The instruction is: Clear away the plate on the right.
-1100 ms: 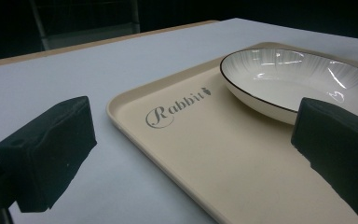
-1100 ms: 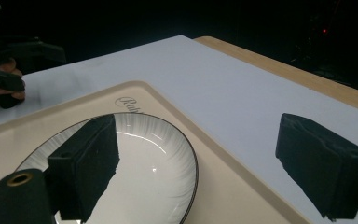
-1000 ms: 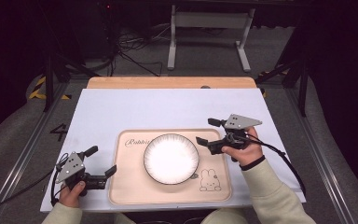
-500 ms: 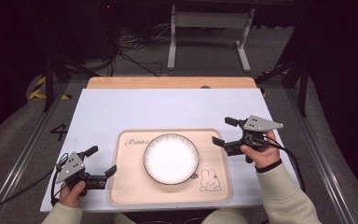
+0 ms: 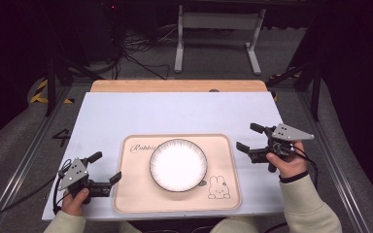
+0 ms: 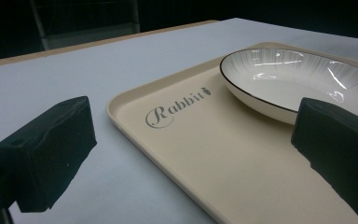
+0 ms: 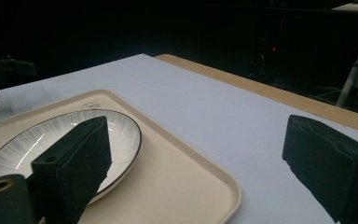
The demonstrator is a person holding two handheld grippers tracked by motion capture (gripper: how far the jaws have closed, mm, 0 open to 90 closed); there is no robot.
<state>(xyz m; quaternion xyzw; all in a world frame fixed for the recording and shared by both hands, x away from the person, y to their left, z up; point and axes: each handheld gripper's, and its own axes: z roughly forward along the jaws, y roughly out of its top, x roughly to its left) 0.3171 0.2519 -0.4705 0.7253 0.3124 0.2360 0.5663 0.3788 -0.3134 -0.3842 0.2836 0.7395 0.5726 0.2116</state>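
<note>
At the near left corner of the tabletop [image 5: 126, 116], over its pale blue surface: left hand-held gripper [image 5: 99, 168], gripped by the left hand [image 5: 75, 198], jaws spread wide with nothing between them, just beside the left edge of the tray [image 5: 131, 194] and pointing toward it. In the left gripper view, one jaw over the blue surface, the other over the tray close to the plate's [image 6: 289, 79] rim; whether either touches what lies below cannot be told.

At the middle, toward the near edge: beige tray lying flat, the word "Rabbit" printed at its far left corner and a small rabbit drawing [image 5: 217, 187] at its near right corner. On the tray, slightly left of its centre: white plate [image 5: 178, 164] with a thin dark rim and fine radial lines, upright, empty, free of both hand-held grippers.

At the right, just off the tray's right edge: right hand-held gripper [image 5: 250, 137], held by the right hand [image 5: 285, 164], jaws likewise wide apart and holding nothing, aimed leftward at the tray, grey three-cornered plate on top. In the right gripper view, one jaw in front of the plate and tray, the other over bare tabletop.
</note>
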